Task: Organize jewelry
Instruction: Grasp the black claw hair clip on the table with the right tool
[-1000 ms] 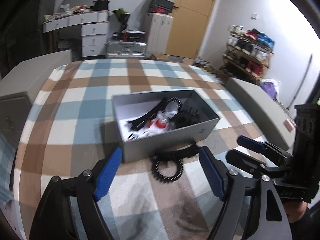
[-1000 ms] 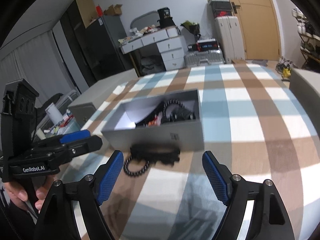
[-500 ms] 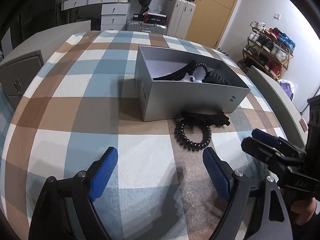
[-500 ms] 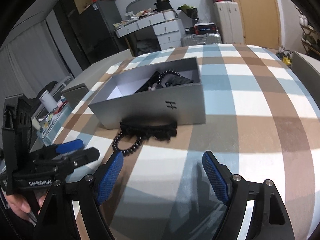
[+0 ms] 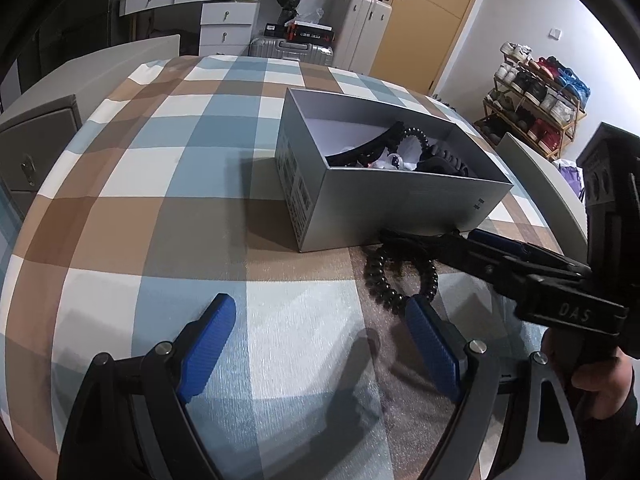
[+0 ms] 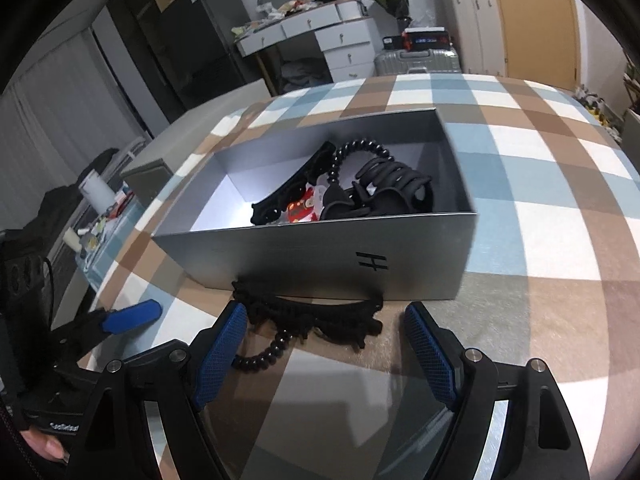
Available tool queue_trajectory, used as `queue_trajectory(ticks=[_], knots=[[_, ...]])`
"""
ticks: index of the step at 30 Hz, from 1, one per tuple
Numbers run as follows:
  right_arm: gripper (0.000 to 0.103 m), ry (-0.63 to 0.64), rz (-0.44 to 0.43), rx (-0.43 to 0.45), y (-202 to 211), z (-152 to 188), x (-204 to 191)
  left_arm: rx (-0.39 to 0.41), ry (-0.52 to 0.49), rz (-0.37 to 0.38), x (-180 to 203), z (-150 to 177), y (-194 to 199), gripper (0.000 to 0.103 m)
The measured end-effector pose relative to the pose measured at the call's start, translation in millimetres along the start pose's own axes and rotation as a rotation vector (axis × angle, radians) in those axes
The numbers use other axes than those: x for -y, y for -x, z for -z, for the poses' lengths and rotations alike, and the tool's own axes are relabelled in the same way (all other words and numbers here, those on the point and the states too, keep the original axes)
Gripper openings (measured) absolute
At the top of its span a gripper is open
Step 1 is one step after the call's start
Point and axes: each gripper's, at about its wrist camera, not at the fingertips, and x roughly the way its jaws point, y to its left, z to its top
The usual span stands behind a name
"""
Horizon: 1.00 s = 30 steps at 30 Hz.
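Observation:
A grey open box [image 5: 400, 204] [image 6: 320, 260] stands on the checked tablecloth and holds black hair clips, a black bead bracelet [image 6: 360, 152] and a small red-and-white item [image 6: 302, 210]. In front of the box lie a black claw clip [image 6: 320, 314] and a black bead bracelet [image 5: 400, 280] [image 6: 260, 356]. My right gripper [image 6: 324, 344] is open, low over the cloth, its fingers either side of the claw clip; it also shows in the left wrist view [image 5: 492, 248]. My left gripper [image 5: 320, 344] is open and empty, just left of the bracelet.
The tablecloth [image 5: 160, 200] covers a round-looking table. Grey cabinets [image 5: 36, 152] flank it on the left, and a white panel [image 5: 540, 184] on the right. A desk, suitcases and a shoe rack [image 5: 536, 92] stand behind.
Both grippers have dropped lower and moved in toward the box. The right gripper now straddles the claw clip on the cloth. The left gripper shifted left of the bracelet.

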Motion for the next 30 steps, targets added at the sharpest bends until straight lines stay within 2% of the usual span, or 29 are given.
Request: queue_trajectory(ticks=[3,6,9,17,24,30], knots=[[0.081,0.036,0.022,-0.012,-4,-1,-7,-0.002,0.001,0.006,0,-1,0,0.084],[0.074,0.079,0.039,-0.015,-5,1,-15,-0.003,-0.01,0.008,-1,-3,-1,0.084],[0.073,0.09,0.049,-0.009,-2,4,-17,-0.002,-0.015,0.004,-1,-3,-1,0.084],[0.073,0.059,0.034,0.001,10,14,-11,-0.005,-0.007,0.006,-6,-1,2,0.084],[0.073,0.003,0.021,0.042,29,24,1,-0.012,-0.018,0.011,-3,0,3,0.084],[0.073,-0.036,0.024,0.1,48,30,13,-0.021,-0.068,0.022,11,-5,0,0.084]])
